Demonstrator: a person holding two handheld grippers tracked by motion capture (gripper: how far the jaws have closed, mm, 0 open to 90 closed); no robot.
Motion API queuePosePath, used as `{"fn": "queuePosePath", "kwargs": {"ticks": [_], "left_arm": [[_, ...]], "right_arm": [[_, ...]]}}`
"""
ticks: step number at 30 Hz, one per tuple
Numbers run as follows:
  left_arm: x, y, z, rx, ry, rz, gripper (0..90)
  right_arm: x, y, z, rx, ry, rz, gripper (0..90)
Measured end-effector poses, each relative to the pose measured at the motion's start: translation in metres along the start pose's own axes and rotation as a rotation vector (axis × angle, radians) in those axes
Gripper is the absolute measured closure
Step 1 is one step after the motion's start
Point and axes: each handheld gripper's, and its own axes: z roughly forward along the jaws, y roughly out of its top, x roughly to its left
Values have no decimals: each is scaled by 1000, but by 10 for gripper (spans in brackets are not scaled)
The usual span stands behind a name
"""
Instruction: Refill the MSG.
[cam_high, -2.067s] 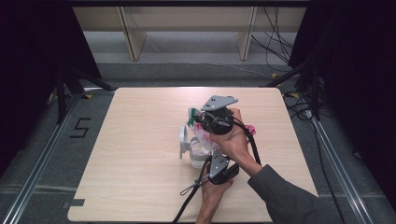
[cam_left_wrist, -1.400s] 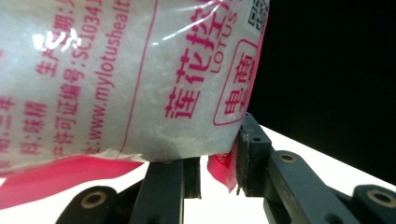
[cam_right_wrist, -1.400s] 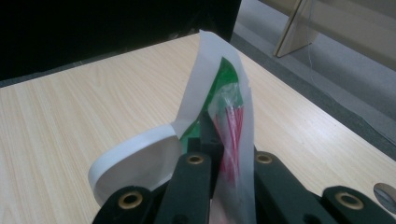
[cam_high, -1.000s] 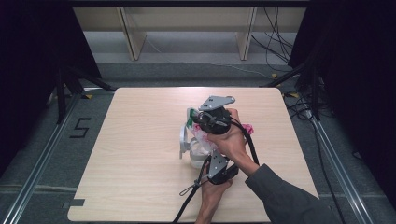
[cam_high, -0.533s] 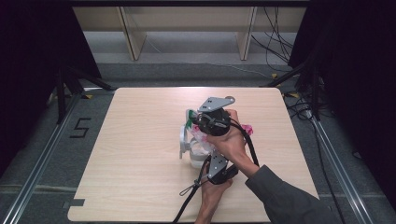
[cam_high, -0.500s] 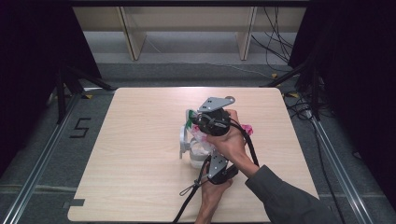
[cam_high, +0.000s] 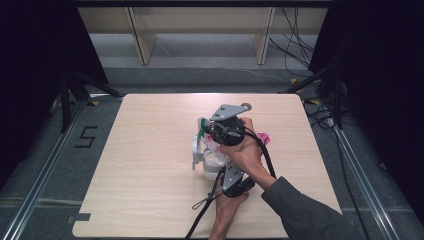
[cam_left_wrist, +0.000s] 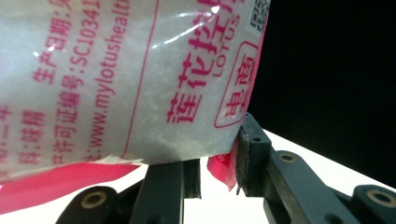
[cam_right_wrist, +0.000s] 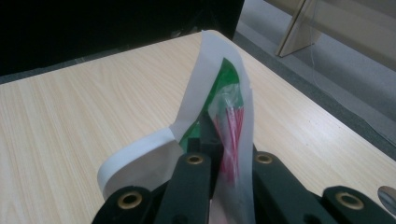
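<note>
A clear packet (cam_high: 214, 152) of white grains with pink print (cam_left_wrist: 121, 79) stands upright mid-table between both hands. A white bag clip (cam_high: 195, 150) with a green inner face (cam_right_wrist: 219, 88) sits along its left edge. My right gripper (cam_high: 205, 133), under its grey plate, comes from the right and is shut on the clip (cam_right_wrist: 140, 163) and the packet's thin top film (cam_right_wrist: 231, 121). From below, my left gripper (cam_high: 216, 169) is shut on the packet's bottom corner; its pink seam (cam_left_wrist: 220, 167) hangs between the jaws (cam_left_wrist: 218, 156).
The light wooden table (cam_high: 150, 200) has bare room on all sides of the packet. A pink fold (cam_high: 263, 138) shows just right of the upper hand. Black cables (cam_high: 205, 210) trail to the near edge. Shelving legs and floor cables lie beyond the far edge.
</note>
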Motion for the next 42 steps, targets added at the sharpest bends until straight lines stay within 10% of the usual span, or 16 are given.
{"fn": "queuePosePath", "kwargs": {"ticks": [42], "left_arm": [[-1,1,0,1,-5,-4,736]], "right_arm": [[1,0,1,6,-2,-26,894]]}}
